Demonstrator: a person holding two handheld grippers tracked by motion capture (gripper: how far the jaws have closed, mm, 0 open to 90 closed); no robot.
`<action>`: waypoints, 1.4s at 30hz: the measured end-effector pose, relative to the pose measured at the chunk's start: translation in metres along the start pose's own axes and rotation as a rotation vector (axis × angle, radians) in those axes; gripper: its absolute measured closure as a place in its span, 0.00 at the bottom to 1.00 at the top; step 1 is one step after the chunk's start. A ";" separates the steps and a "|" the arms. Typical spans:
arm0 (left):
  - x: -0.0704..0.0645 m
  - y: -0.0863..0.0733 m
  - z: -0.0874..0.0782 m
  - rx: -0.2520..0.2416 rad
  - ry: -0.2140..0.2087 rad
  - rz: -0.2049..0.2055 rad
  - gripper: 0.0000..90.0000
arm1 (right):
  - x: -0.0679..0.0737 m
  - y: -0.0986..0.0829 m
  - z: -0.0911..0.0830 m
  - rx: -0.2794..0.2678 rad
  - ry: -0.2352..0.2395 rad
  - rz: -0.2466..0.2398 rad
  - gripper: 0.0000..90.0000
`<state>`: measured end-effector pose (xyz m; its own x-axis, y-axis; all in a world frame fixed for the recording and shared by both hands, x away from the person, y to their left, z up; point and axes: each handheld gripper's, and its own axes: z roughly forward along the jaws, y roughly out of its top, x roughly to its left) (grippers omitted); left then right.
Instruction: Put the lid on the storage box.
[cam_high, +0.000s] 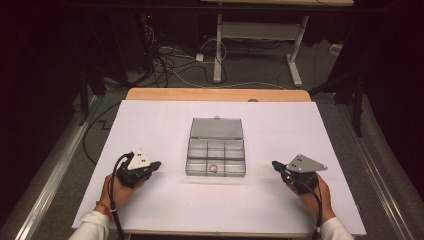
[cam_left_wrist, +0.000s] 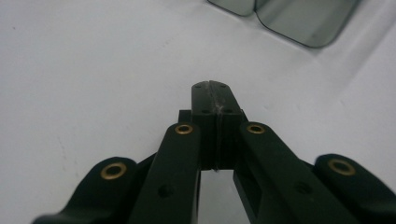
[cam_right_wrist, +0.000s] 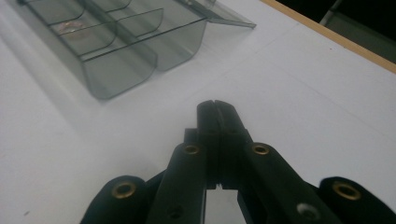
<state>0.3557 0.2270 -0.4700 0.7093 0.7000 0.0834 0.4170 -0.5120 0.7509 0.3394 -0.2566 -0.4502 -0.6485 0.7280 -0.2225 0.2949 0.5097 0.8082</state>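
Sat at the worktop's (cam_high: 150, 200) centre, lid laid back: clear compartment box (cam_high: 216, 155), small ring (cam_high: 213, 168) in a near-edge cell, likely opened for access. Rested either side, near the front edge: left gripper (cam_high: 156, 164) and right gripper (cam_high: 274, 164), fingers pressed together, holding nothing.

A compartment box (cam_high: 216, 159) sits in the middle of a paper sheet (cam_high: 160, 210) that covers most of the table (cam_high: 150, 94), its lid (cam_high: 217, 128) lying open behind it. A small ring (cam_high: 213, 168) lies in a front compartment of the box. The left gripper (cam_high: 156, 164) rests on the sheet left of the box, the right gripper (cam_high: 275, 164) right of it, both apart from it.
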 end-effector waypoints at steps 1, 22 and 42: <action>0.002 0.004 0.003 0.004 0.000 -0.001 0.98 | -0.003 0.002 0.003 0.005 -0.005 -0.002 1.00; 0.043 0.055 0.077 0.135 -0.010 -0.072 0.97 | -0.047 0.044 0.107 0.228 -0.016 0.027 1.00; 0.051 0.086 0.112 0.116 -0.045 -0.170 0.97 | -0.041 0.078 0.156 0.299 0.079 -0.013 1.00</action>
<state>0.4910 0.1632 -0.4744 0.6468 0.7595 -0.0694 0.5934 -0.4441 0.6713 0.4986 -0.1751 -0.4626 -0.7028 0.6885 -0.1790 0.4719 0.6395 0.6070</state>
